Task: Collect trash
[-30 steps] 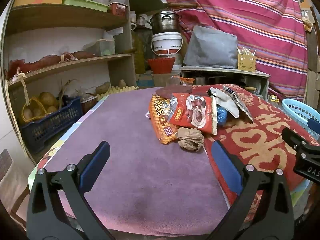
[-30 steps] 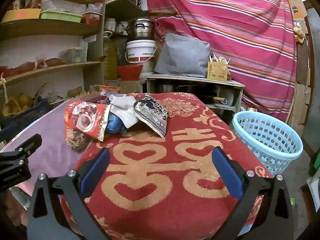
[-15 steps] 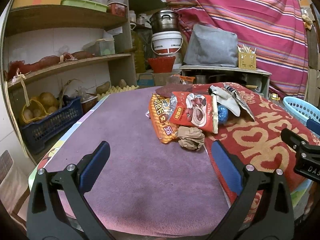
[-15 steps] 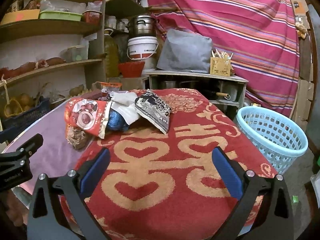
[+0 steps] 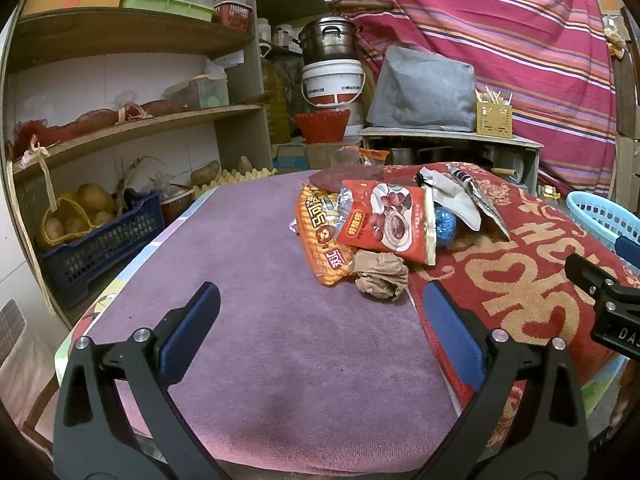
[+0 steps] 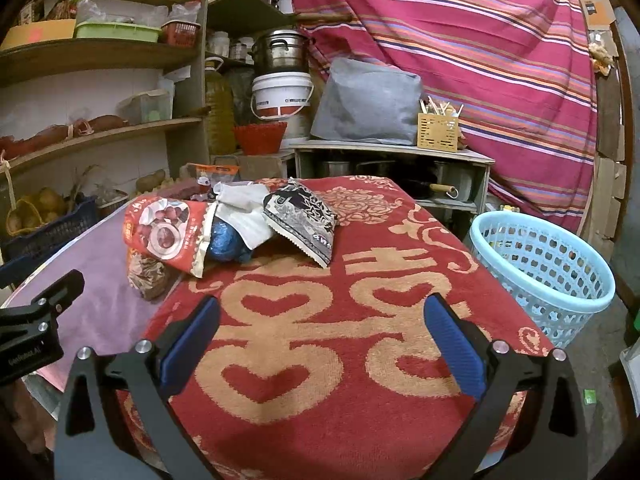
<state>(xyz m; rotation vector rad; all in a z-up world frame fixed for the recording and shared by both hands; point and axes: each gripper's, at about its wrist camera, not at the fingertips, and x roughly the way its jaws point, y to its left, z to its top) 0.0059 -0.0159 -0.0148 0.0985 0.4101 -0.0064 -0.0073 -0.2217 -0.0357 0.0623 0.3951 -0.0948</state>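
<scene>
A pile of trash lies mid-table: a red snack bag (image 5: 386,222) (image 6: 166,234), an orange snack bag (image 5: 320,240), a crumpled brown paper (image 5: 380,278) (image 6: 146,276), a blue foil ball (image 5: 445,226) (image 6: 226,242), a white cloth (image 6: 246,212) and a black-and-white packet (image 6: 304,216). A light blue basket (image 6: 544,268) (image 5: 604,216) stands on the floor to the right. My left gripper (image 5: 320,312) is open and empty over the purple cloth, short of the pile. My right gripper (image 6: 320,320) is open and empty over the red cloth.
The table carries a purple cloth (image 5: 240,280) on the left and a red patterned cloth (image 6: 340,360) on the right. Shelves (image 5: 120,128) with a blue crate of potatoes (image 5: 92,240) stand left. A low cabinet (image 6: 392,160) with a grey bag stands behind.
Both grippers have shifted slightly; the views drift a little, and the pile and basket stay put. Both grippers remain open.
</scene>
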